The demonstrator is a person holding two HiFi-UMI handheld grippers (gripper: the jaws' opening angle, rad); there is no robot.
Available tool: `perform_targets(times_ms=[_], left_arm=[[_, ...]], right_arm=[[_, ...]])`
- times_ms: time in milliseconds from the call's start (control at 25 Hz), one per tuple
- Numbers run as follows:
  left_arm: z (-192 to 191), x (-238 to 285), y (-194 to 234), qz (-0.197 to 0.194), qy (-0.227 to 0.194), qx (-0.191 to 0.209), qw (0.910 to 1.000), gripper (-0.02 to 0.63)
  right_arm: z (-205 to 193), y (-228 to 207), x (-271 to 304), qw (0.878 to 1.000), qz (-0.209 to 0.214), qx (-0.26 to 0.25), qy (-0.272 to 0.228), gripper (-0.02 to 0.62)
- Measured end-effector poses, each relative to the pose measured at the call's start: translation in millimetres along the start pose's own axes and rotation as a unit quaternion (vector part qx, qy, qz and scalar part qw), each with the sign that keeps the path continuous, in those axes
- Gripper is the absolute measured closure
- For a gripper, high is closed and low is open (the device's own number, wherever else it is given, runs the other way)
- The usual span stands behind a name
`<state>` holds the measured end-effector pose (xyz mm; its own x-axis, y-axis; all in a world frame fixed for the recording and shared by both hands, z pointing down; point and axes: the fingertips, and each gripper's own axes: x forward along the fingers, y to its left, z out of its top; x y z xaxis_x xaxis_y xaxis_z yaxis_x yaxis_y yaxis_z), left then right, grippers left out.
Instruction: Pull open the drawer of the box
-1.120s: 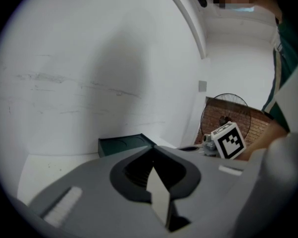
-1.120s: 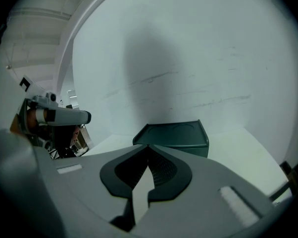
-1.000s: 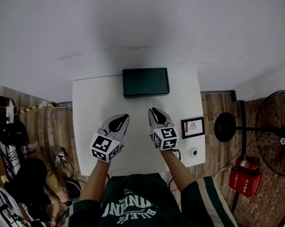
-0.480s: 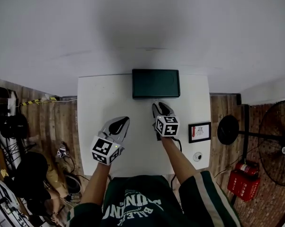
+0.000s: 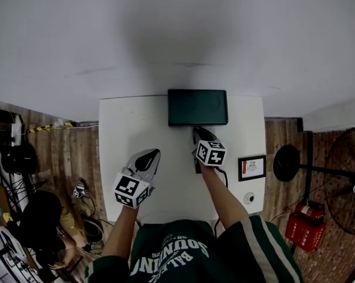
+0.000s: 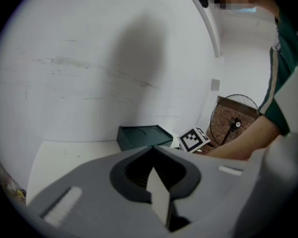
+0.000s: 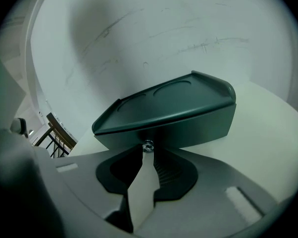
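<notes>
1. Right tool [image 7: 146, 151]: its jaws have just been closing. They now pinch the small drawer knob [image 7: 148, 145] at their very tips, with nothing else between them.
2. Left tool [image 5: 150, 157]: the jaws are pressed together and empty. It hovers over the white counter [image 5: 121, 128], to the left of and behind the right tool, well apart from the box.
3. Task item: the box [image 5: 197, 107] sits directly ahead of the right tool's tips, at the far edge of the counter next to the wall. The drawer front looks flush with the box, so the drawer appears not yet drawn out.
4. Procedure (judgement):
   - Pull straight back along the line the right tool points, without lifting or twisting.
   - The hold is on the tips only and the knob is small, so a sideways load could let it slip.
   - The box may slide with the pull. Bracing its top with the left tool would help.
5. Materials and shapes:
   - Box: dark green, matte, rectangular with rounded corners. The top has a raised rim and a shallow circular recess.
   - Knob: round and shiny, probably metal.
   - Counter: smooth, matte white.
   - Tools: grey moulded bodies with pale, flat pads.
</notes>
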<state>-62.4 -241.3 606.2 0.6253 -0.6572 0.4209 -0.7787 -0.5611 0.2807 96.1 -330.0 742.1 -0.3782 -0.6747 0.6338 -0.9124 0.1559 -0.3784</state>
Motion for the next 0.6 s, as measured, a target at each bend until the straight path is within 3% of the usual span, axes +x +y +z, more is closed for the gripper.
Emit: perform_targets(times_ms=[600], left_arm=[[-10.6,-5.1,-8.1,-0.002,0.003,-0.005,1.0,0.554]], right_arm=[[-33.7,5.5,-29.0,1.0,-0.008,0.003,0.011,0.525]])
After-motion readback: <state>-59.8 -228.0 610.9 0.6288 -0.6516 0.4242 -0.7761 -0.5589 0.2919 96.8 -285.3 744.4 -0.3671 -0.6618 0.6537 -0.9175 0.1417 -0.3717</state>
